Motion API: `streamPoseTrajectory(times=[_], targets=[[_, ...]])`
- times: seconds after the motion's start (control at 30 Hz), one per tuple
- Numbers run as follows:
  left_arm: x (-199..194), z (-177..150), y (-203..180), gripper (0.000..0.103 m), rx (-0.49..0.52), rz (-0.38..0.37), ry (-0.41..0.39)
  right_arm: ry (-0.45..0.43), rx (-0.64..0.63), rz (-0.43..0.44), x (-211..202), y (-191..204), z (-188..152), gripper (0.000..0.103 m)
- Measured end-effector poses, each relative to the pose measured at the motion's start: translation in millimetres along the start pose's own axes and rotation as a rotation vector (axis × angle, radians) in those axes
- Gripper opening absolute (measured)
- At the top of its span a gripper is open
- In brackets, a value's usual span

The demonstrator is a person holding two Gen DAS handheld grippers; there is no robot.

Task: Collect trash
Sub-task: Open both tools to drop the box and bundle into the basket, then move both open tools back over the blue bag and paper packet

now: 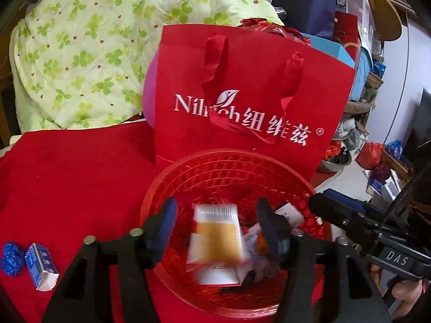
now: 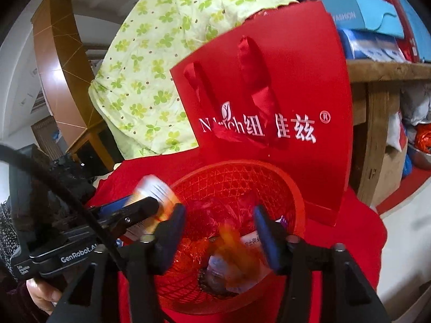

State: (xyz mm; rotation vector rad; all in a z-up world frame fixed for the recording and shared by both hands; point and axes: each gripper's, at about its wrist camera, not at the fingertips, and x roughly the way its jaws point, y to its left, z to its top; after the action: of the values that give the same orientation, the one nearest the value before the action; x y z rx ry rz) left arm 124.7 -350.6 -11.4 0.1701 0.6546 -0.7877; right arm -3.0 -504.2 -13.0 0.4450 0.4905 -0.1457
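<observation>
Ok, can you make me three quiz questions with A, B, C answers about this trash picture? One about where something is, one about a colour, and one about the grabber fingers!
1. Where is the small blue-and-white box?
A. in the basket
B. on the red cloth, left of the basket
C. inside the bag

2. What colour is the mesh basket?
A. red
B. green
C. white

3. How are the left gripper fingers?
A. shut tight
B. apart, with a blurred orange-and-white box between them
C. out of view

Answers: 1 B, it lies on the red cloth outside the rim. 2 A, its lattice is red. 3 B, wide gap shows beside the box.
</observation>
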Motion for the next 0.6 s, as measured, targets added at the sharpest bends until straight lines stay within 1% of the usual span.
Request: streamPoseTrajectory(times=[0.13,0.27,0.3,0.37,0.43,0.53,0.6], targets=[[-12.7,-3.0,6.7,0.069,-0.001,0.012,-0.016,-0.019,0.009,0.005,-7.2,-0.5,-4.8,0.059],[-38.7,-14.7,15.9,0.07,0.004,0.044,-0.046,-0.055,-0.004,-0.005,-27.4,10.4,-9.4,0.059],[-46.2,-21.3,19.4,0.072,0.001,0.053,-0.049,-0.062,-0.005,-0.001,-32.8,13.7,-11.0,0.059],[-59.4,-37.4,26.7,0.072,0.003,0.069,-0.043,-0.077,-0.01,0.007,-44.3,22.1,-16.3,0.059],[-75.4,-61.4,36.4,0.072,0.015,0.102,-0.035,-0.092,-0.02,0.021,-56.1,33.4,-23.3,0.06],[-93.1,-93.5,55.5,0.072,0.014,0.152,-0.003,-0.098,-0.05,0.079,-68.5,58.4,-38.8,0.063],[-107.1,-113.3,75.1,0.072,-0.017,0.196,0.01,-0.086,-0.076,0.103,-69.9,76.0,-49.2,0.063]])
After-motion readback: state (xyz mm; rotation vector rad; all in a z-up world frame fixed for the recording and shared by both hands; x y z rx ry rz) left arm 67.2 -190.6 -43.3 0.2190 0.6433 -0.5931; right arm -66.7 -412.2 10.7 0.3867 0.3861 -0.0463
